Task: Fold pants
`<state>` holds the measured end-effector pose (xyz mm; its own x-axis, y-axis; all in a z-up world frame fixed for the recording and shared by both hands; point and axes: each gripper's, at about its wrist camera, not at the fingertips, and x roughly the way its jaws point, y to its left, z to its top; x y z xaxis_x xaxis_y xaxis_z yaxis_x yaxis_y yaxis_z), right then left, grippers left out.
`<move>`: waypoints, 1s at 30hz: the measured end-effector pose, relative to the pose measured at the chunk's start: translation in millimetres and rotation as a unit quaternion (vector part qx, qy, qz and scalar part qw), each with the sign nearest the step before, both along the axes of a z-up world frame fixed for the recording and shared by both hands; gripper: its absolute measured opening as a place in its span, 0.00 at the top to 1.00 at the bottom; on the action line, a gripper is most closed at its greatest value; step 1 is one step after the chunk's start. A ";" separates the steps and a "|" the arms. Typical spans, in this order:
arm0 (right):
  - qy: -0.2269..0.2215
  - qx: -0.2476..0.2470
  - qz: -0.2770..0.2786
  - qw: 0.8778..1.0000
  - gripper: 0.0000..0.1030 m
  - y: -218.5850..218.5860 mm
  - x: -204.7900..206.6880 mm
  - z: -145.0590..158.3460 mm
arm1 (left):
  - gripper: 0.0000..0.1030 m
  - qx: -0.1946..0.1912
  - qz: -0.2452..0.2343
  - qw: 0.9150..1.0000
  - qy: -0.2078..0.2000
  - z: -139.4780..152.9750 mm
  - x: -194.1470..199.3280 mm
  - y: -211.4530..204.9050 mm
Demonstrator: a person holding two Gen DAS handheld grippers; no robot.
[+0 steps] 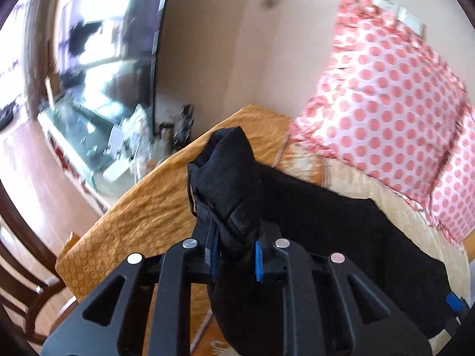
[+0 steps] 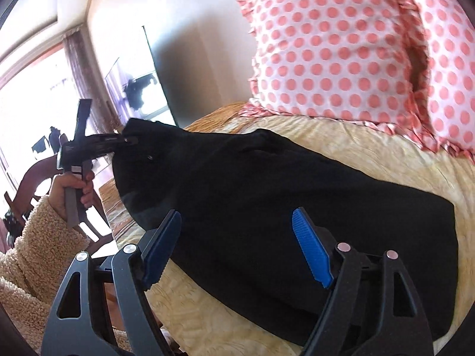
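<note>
Black pants (image 2: 267,195) lie across a bed with a yellow-orange cover (image 2: 371,154). My left gripper (image 1: 234,255) is shut on one end of the pants (image 1: 228,178) and holds that bunched end lifted above the bed. It also shows at the left of the right wrist view (image 2: 124,141), pinching the raised corner. My right gripper (image 2: 237,246) is open, its blue pads (image 2: 311,246) spread above the near part of the pants, holding nothing.
Two pink polka-dot pillows (image 2: 332,47) stand at the head of the bed. The bed's left edge (image 1: 98,225) drops to a wooden floor. A dark wooden chair (image 2: 32,178) and a glass TV stand (image 1: 77,136) with a large screen are to the left.
</note>
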<state>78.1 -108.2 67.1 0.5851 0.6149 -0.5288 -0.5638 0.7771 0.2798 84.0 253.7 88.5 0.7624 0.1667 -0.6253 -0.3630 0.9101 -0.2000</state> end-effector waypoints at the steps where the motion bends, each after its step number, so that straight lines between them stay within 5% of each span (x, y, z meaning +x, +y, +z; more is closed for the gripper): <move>1: 0.002 0.003 -0.002 1.000 0.23 -3.8 -0.5 -1.3 | 0.84 0.005 -0.008 1.000 -0.005 4.8 1.1 -6.2; 12: -0.002 0.028 -0.029 0.999 0.23 -47.2 -6.6 0.0 | 0.84 0.031 -0.101 0.993 -0.051 51.5 23.3 -86.8; 17: 0.005 0.038 -0.037 0.999 0.23 -58.8 -8.6 -4.3 | 0.84 0.009 -0.051 0.998 -0.032 39.5 30.8 -68.0; 22: 0.009 0.032 -0.037 0.999 0.23 -61.0 -5.3 -9.8 | 0.84 0.003 -0.058 0.998 -0.031 38.1 22.4 -68.6; 27: -0.003 0.050 -0.053 0.997 0.22 -74.7 -10.3 -4.3 | 0.84 0.041 -0.119 0.991 -0.043 54.2 25.7 -124.4; 30: -0.015 0.048 -0.075 0.996 0.20 -95.2 -20.7 -0.4 | 0.84 0.063 -0.181 0.980 -0.060 66.0 25.5 -181.1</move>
